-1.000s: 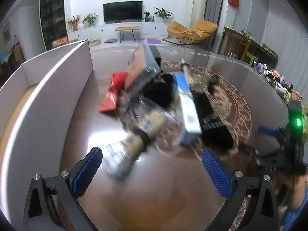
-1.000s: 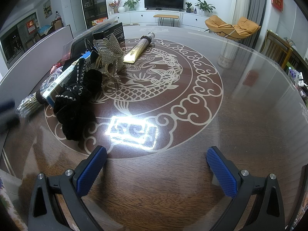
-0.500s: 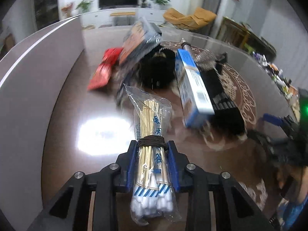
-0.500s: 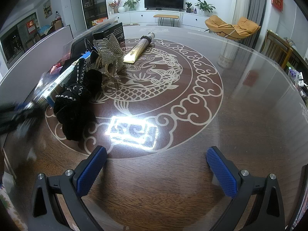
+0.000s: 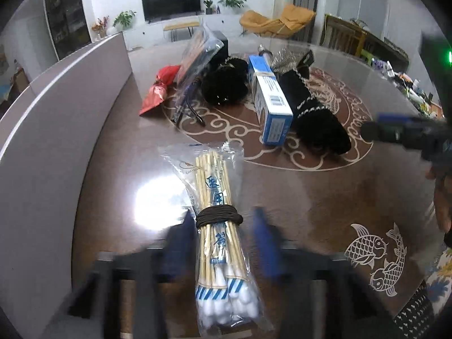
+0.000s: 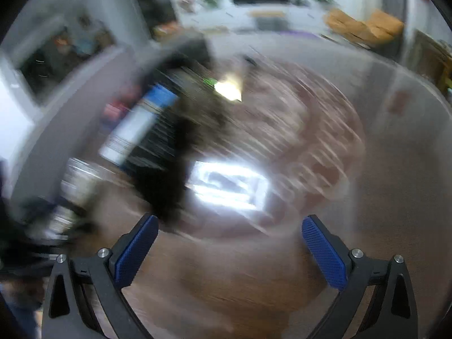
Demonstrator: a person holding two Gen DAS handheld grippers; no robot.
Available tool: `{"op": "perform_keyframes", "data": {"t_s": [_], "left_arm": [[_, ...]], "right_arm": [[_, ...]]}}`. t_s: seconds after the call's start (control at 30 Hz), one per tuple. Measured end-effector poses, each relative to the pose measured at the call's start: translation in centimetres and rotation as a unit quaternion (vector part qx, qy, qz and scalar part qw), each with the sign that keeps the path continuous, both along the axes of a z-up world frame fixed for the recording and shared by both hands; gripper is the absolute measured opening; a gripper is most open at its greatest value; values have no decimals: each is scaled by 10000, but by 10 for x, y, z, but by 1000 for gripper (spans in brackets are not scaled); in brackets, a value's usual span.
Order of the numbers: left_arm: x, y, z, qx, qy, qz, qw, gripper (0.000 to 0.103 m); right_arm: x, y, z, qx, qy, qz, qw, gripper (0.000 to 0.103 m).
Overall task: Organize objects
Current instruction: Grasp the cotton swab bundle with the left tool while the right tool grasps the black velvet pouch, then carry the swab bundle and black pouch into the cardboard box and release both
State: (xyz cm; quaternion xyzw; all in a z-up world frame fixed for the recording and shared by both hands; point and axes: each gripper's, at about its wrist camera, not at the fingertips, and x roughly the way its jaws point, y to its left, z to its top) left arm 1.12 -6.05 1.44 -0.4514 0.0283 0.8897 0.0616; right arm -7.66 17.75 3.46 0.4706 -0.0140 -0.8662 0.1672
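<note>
Left wrist view. A brown table point(image 5: 325, 197) with a pale scroll-and-fish inlay fills most of the frame; a grey partition panel point(image 5: 56, 130) curves along its left side. In the upper centre a cluster of objects lies on the inlay: a black fabric item with silver trim point(image 5: 313, 113); a blue-and-white box point(image 5: 271, 104) just beside it on the left; a second black fuzzy item point(image 5: 224, 84) left of the box; a clear plastic packet point(image 5: 197, 56) leaning above it; and a red packet point(image 5: 158, 90) at the cluster's left edge. In the lower centre a clear bag of cotton swabs point(image 5: 216, 226), bound at mid-length by a dark cord, lies on the table with its cotton tips toward the bottom edge. The left gripper point(image 5: 223, 243), motion-blurred, has a blue pad on either side of the bag; narrow gaps show between pads and bag, so the jaws stand parted, not pinching it. At the right edge the other gripper appears as a dark blur.

Right wrist view. The frame is heavily motion-blurred. The right gripper point(image 6: 228, 248), at the bottom, has its blue pads point(image 6: 135, 251) spread wide with only table surface between them. The box and the black item are smeared shapes at centre left.
</note>
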Motion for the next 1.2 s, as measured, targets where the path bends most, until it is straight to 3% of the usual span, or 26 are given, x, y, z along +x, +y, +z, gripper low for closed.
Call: {"op": "perform_keyframes", "data": {"t_s": [0.07,0.1,0.2,0.27,0.4,0.53,0.7,0.8,0.87,0.97,1.0,1.03,1.07,1.1,1.13,1.2], "left_arm": [[2,-6,1,206,25,63,9998,29],[1,-8,2,301,20,90,9995,29],[8,-18,4,630,22,194,9978,29],[20,-27,10,908,97,262,9955,29],[36,-35,26,1291,262,307,9908,29],[51,-48,61,1909,537,349,9795,29],[74,-96,129,2116,1218,561,9681,29],[81,-152,159,1968,1407,959,9656,29],[79,-191,168,1601,1424,1345,9675,29],[69,-249,160,1076,1107,2011,9673,30],[67,-265,154,883,904,2220,9668,36],[63,-278,145,713,675,2394,9659,56],[59,-295,134,582,408,2616,9626,66],[59,-308,129,562,236,2794,9582,74],[58,-316,119,556,106,2929,9545,74],[68,-324,110,666,30,3113,9480,74]], "right_arm": [[-9,-31,14,-81,147,581,9982,100],[-17,-44,15,-87,110,787,9968,93],[-47,-76,2,41,-277,1197,9924,61],[-54,-72,-1,-45,-496,1068,9930,40],[-24,-50,15,-302,-449,935,9941,40],[14,-28,42,-636,-356,731,9947,40],[28,-75,81,-1185,-120,1116,9866,40],[33,-137,119,-1567,136,1591,9747,40],[32,-185,143,-1819,267,1918,9641,40],[30,-259,163,-1837,455,2319,9542,40],[27,-279,163,-1862,428,2396,9519,41],[23,-302,160,-1889,323,2462,9501,47],[20,-324,156,-1820,143,2540,9498,54],[15,-343,145,-1665,-85,2617,9506,74],[11,-360,132,-1426,-335,2641,9533,82],[14,-364,124,-1273,-283,2593,9569,82]]}}
